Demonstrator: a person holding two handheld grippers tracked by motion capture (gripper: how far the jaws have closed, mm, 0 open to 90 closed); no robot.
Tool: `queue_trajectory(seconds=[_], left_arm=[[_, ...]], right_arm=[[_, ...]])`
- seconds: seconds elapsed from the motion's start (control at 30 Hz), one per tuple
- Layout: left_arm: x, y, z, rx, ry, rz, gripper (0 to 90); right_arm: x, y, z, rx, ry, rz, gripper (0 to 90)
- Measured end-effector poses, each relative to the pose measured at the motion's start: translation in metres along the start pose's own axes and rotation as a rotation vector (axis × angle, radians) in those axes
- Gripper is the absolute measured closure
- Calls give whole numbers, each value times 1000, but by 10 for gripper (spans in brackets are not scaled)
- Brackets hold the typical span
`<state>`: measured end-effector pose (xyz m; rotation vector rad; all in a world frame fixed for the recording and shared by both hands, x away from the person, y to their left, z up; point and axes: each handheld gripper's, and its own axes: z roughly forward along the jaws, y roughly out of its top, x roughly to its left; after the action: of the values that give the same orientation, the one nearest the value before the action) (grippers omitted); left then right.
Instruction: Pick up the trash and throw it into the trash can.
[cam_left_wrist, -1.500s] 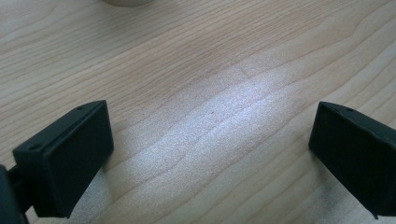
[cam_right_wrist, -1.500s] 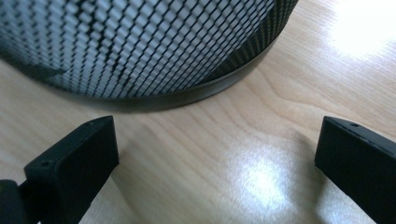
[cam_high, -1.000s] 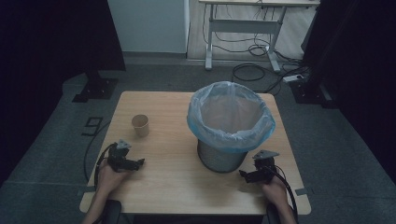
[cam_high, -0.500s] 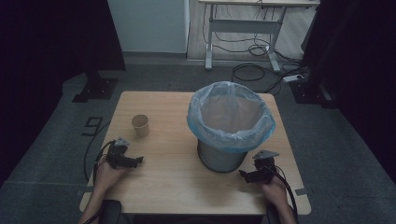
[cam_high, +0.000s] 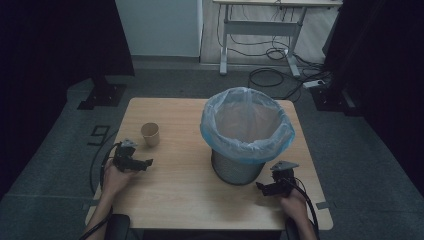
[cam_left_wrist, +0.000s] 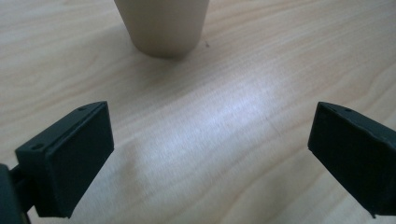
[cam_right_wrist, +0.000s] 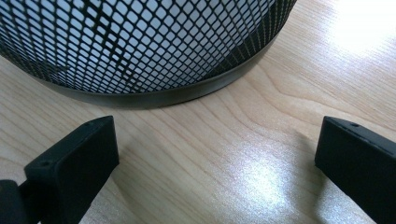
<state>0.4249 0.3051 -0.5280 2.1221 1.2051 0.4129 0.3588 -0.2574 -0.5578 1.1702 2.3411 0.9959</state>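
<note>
A small beige paper cup (cam_high: 150, 134) is seen upright left of centre on the light wooden table (cam_high: 175, 190). Just below it, the left gripper (cam_high: 142, 164) is held wide open and empty. At centre right stands a black mesh bin with a blue plastic liner (cam_high: 246, 131); the right gripper (cam_high: 266, 188), lower right, is likewise spread wide, gripping nothing.

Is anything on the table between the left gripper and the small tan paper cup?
No. In the left gripper view, only bare wooden table separates the open left gripper from the tan paper cup.
</note>
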Motion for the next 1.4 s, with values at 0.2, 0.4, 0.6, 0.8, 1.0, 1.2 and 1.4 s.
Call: queue_trajectory(seconds=[0.2, 0.4, 0.6, 0.8, 1.0, 1.2, 1.4], left_arm=[[6, 10, 5, -13, 8, -11, 0], [12, 19, 7, -34, 10, -21, 0], [20, 33, 11, -71, 27, -21, 0], [23, 43, 17, -76, 28, -19, 0], [23, 53, 29, -66, 36, -12, 0], [21, 60, 41, -65, 42, -13, 0], [19, 65, 47, -63, 88, -9, 107]], right_arm=[[0, 0, 0, 0, 0, 0, 0], [0, 0, 0, 0, 0, 0, 0], [0, 0, 0, 0, 0, 0, 0], [0, 0, 0, 0, 0, 0, 0], [0, 0, 0, 1, 0, 0, 0], [0, 0, 0, 1, 0, -2, 0], [0, 0, 0, 1, 0, -2, 0]])
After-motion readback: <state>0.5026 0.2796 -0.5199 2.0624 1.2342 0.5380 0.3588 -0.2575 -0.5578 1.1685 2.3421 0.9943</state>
